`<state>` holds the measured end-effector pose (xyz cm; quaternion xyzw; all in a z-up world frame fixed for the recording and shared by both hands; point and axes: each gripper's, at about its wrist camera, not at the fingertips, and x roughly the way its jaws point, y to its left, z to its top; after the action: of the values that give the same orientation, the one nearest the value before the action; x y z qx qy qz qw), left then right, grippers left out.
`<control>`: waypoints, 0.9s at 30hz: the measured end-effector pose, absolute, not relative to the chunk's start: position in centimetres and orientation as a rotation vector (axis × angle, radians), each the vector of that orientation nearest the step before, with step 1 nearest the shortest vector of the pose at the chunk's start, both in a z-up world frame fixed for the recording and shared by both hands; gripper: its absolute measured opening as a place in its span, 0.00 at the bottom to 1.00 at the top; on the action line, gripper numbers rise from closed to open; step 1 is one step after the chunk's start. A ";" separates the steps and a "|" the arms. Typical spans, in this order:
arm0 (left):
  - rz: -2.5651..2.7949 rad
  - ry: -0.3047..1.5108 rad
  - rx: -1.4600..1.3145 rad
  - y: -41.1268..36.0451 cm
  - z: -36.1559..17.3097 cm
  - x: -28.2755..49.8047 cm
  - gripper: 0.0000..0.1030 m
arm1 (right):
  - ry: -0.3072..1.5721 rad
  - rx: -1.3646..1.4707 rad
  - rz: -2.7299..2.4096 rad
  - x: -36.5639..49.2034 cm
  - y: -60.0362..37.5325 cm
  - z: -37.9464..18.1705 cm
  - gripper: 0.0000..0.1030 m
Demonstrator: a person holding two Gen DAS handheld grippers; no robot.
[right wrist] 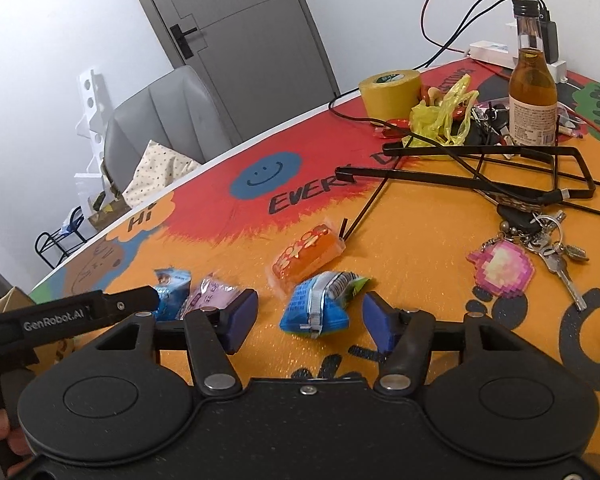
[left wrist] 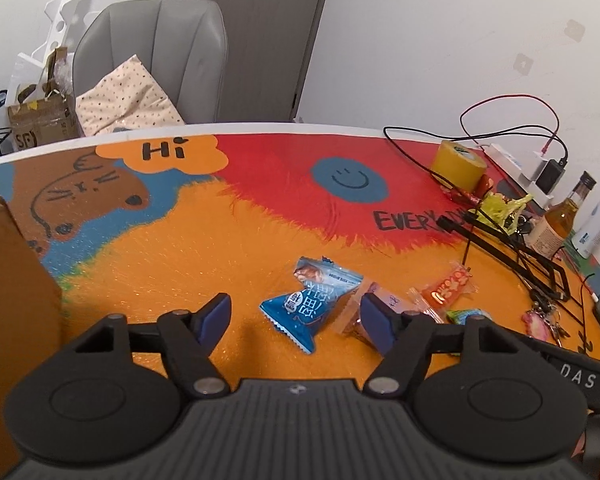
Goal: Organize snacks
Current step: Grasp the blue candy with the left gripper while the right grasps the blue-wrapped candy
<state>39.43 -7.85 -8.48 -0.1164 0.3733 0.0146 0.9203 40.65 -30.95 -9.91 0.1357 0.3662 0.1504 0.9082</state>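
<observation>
Several snack packets lie on the colourful table mat (left wrist: 179, 264). In the left wrist view, a blue packet (left wrist: 300, 308) lies on the mat between the fingers of my open left gripper (left wrist: 295, 318). A pinkish packet (left wrist: 354, 322) sits against its right finger. An orange packet (left wrist: 448, 286) lies farther right. In the right wrist view, a blue-and-green packet (right wrist: 320, 306) lies between the pads of my open right gripper (right wrist: 311, 322), and neither pad touches it. The orange packet (right wrist: 306, 258) is just beyond, with the pink packet (right wrist: 209, 294) and the blue packet (right wrist: 173, 284) to its left.
A cardboard box (left wrist: 11, 300) stands at the left. At the right are a yellow tape roll (right wrist: 390, 92), a bottle (right wrist: 534, 92), a yellow plastic bag (right wrist: 444, 116), a black wire frame (right wrist: 500, 172), keys with a pink charm (right wrist: 504, 270) and cables. A grey chair (left wrist: 151, 60) stands behind the table.
</observation>
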 end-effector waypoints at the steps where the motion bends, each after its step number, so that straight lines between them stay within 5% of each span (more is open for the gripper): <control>1: 0.028 0.768 -0.242 -7.9 -8.6 39.6 0.68 | 0.755 0.277 0.309 40.8 -30.9 -9.9 0.57; 9: 0.031 0.759 -0.246 -8.2 -9.7 41.3 0.67 | 0.766 0.243 0.283 41.8 -30.3 -10.6 0.53; 18: 0.043 0.762 -0.240 -8.3 -11.0 41.1 0.31 | 0.785 0.221 0.297 41.6 -29.6 -11.0 0.28; 27: 0.053 0.720 -0.299 -6.5 -8.6 37.6 0.30 | 0.730 0.269 0.331 39.8 -29.1 -10.4 0.20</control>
<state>37.64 -6.45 -8.56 -0.1458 0.3507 0.0259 0.9247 39.76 -29.07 -10.42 0.1305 0.3543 0.1605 0.9120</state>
